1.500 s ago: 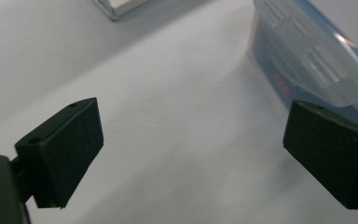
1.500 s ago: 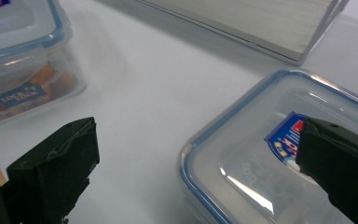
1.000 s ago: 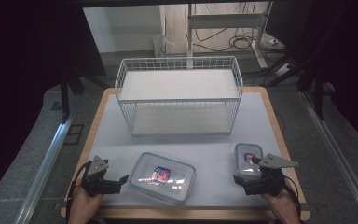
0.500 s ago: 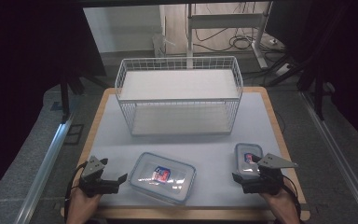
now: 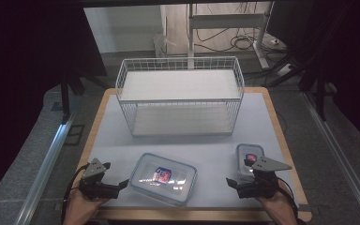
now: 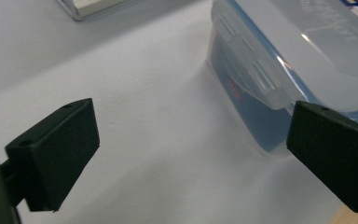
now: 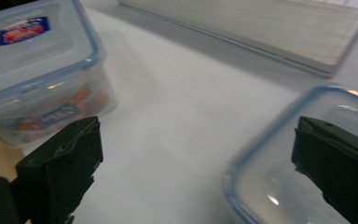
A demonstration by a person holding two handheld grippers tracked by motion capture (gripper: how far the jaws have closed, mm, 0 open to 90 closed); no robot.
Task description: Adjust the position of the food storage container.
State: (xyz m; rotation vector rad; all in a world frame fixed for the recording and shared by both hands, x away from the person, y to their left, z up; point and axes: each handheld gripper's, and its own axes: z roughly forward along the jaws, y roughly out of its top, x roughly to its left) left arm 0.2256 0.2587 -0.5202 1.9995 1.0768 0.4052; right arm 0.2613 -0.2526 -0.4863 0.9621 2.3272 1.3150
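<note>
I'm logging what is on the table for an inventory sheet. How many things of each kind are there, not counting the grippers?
Clear plastic containers with lids: 2, the large container and the small container
White wire basket: 1
Total: 3

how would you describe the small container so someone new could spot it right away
Start at the white wire basket at the table's far side, then come to the near right corner. The small container sits there beside the right gripper, narrower than the large container at centre.
</note>
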